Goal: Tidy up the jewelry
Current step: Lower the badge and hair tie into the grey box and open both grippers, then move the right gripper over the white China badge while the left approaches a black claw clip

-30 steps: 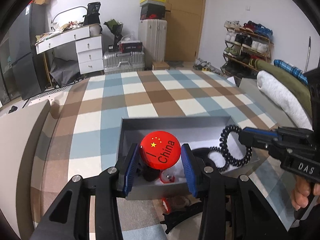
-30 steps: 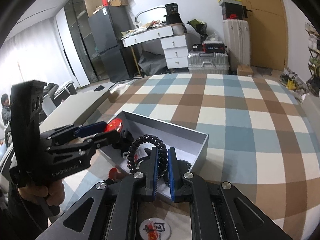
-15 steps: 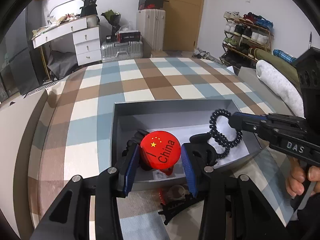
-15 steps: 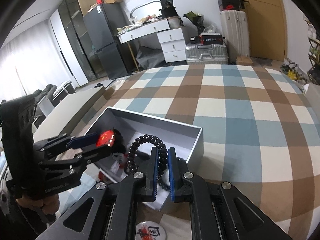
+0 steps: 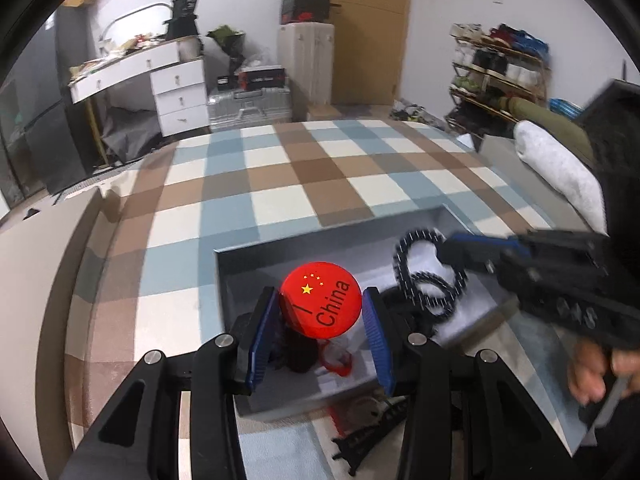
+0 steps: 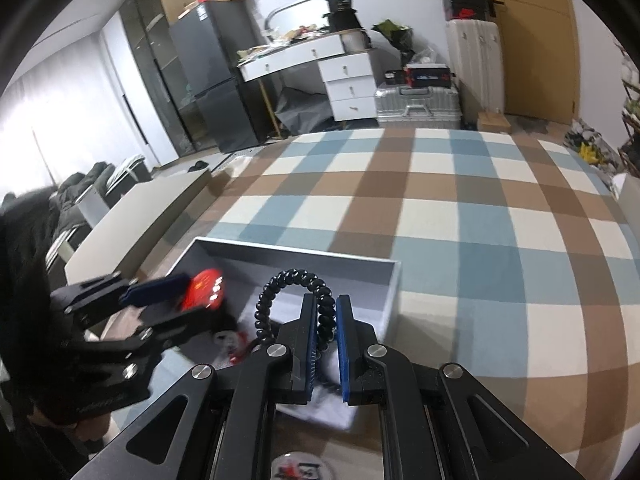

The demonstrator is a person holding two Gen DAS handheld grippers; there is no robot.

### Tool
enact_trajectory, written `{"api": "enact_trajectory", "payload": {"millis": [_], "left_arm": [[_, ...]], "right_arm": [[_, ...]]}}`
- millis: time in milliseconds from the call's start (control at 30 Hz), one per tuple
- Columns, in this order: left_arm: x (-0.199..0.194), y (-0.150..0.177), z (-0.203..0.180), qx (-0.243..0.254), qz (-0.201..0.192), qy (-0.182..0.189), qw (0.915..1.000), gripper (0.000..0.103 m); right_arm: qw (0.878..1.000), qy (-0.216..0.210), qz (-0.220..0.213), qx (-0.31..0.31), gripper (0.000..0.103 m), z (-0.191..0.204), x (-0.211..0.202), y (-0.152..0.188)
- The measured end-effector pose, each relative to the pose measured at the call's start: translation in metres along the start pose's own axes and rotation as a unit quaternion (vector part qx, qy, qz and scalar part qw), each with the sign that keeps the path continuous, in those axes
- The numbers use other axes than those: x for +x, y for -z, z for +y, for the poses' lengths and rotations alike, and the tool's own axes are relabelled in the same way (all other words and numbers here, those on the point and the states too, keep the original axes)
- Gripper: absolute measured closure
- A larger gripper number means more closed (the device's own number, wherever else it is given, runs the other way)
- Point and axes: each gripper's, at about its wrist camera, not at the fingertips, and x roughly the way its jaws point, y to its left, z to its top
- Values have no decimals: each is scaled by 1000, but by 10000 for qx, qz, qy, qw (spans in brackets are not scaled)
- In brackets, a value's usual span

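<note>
Nearest, the left gripper keeps its jaws clamped on the round red badge lettered "China", now carried further in over the open grey cardboard box. Just beyond, the right gripper, jaws narrowly pinching the black coiled spiral hair tie, has also moved deeper over the box. Both look ready for release inside.
</note>
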Motion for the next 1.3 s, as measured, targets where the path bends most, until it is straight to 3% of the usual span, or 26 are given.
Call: {"api": "enact_trajectory", "payload": {"millis": [400, 633, 667, 767, 867, 900, 1033, 1100, 1200, 1300], "left_arm": [[5, 6, 1, 97, 29, -92, 9999, 66], [-4, 10, -1, 81, 42, -9, 10000, 66], [-7, 11, -1, 79, 27, 24, 10000, 65], [-21, 15, -1, 59, -53, 114, 9999, 36], [-34, 20, -2, 7, -176, 278, 9995, 22], [-38, 22, -2, 12, -191, 266, 9995, 20], [-46, 29, -1, -26, -254, 232, 9994, 16], [-45, 33, -1, -26, -189, 208, 9996, 5], [-46, 40, -3, 18, -188, 88, 9998, 2], [-44, 45, -4, 90, -66, 98, 9999, 2]], "right_arm": [[9996, 48, 234, -134, 94, 13, 17, 0], [9997, 146, 126, -122, 90, 10, 2, 2], [9997, 185, 81, -111, 87, 9, -4, 3], [9998, 209, -45, -11, 68, 3, -22, 10], [9995, 207, -155, 170, 50, -5, -39, 19], [9994, 208, -176, 220, 39, -7, -43, 20], [9990, 243, -199, 331, 27, -12, -55, 28], [9990, 253, -186, 302, 17, -10, -59, 31], [9994, 231, -112, 224, 10, -8, -59, 39], [9995, 279, 115, 118, 10, -6, -51, 46]]}}
